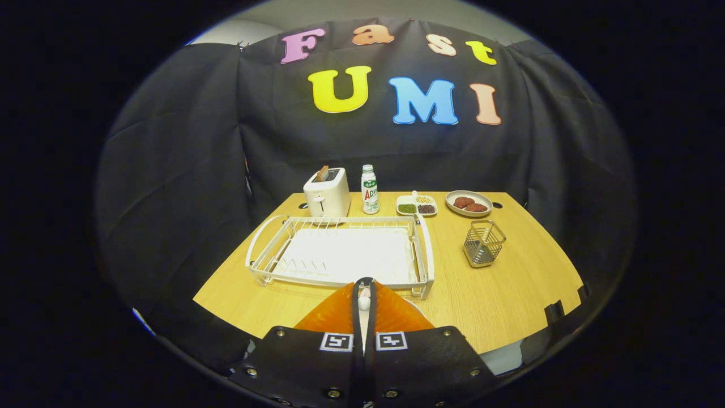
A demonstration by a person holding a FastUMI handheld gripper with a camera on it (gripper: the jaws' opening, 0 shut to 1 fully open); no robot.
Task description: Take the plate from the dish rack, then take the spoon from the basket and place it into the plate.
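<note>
Fingers (363,294) nearly closed on thin white spoon (364,302); rack (340,249) beyond.

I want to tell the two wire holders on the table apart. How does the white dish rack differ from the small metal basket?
The dish rack is white, wide and low, just beyond the fingers of the gripper; the basket is grey metal, small and tall, to the rack's right. The rack has looped end handles; the basket shows none. Both are wire-built, look empty, and stand on the wooden table. The fingers are nearly closed on something small and pale.
</note>
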